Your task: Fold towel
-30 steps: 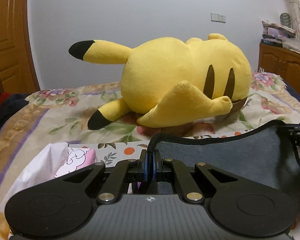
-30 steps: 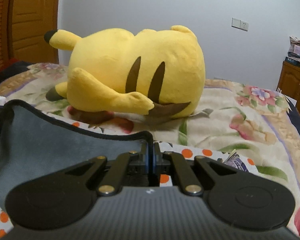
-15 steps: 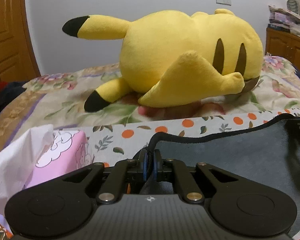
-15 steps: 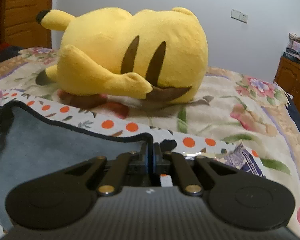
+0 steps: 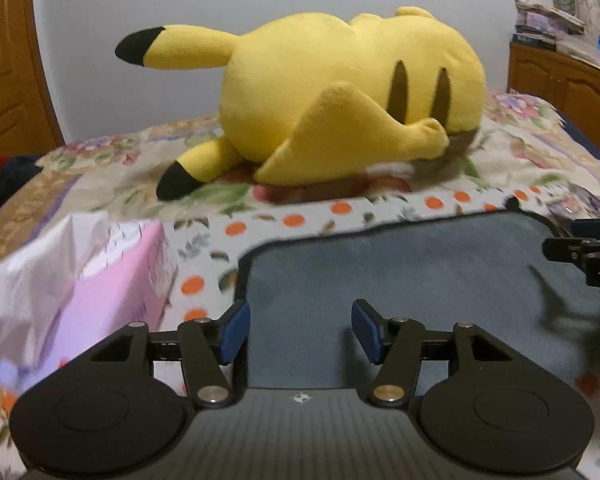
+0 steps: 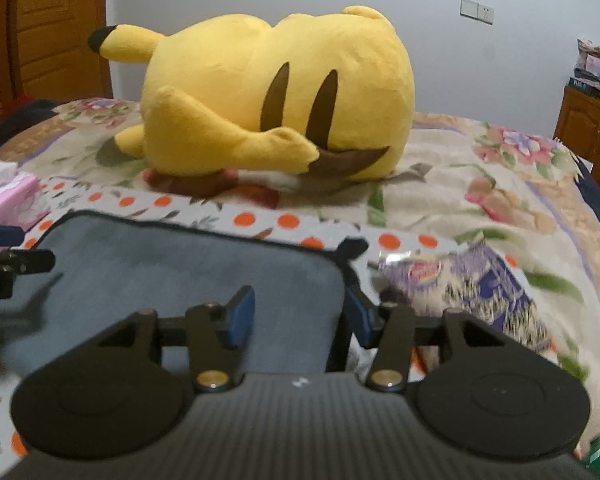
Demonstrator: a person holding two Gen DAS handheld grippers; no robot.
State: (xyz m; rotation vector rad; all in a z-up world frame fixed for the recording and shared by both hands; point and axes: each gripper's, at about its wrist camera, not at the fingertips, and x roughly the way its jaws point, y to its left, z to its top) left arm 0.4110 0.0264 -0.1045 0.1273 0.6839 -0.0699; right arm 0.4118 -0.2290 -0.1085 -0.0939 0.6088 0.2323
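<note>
A dark grey towel (image 5: 400,276) with a black hem lies flat on the flowered bedspread; it also shows in the right wrist view (image 6: 188,272). My left gripper (image 5: 300,330) is open, its blue pads wide apart over the towel's near left corner. My right gripper (image 6: 300,316) is open over the towel's near right corner, the hem running between its pads. Each gripper's tip shows at the edge of the other's view: the right one in the left wrist view (image 5: 580,252), the left one in the right wrist view (image 6: 12,260).
A big yellow plush toy (image 5: 340,96) lies on the bed just beyond the towel, also in the right wrist view (image 6: 276,96). A pink tissue box (image 5: 100,280) sits left of the towel. A foil snack wrapper (image 6: 460,280) lies to its right. A wooden cabinet (image 5: 572,80) stands far right.
Both grippers were shut on the towel's corners and held its edge up; they moved forward and down, then opened. The towel's edge now lies flat on the bed.
</note>
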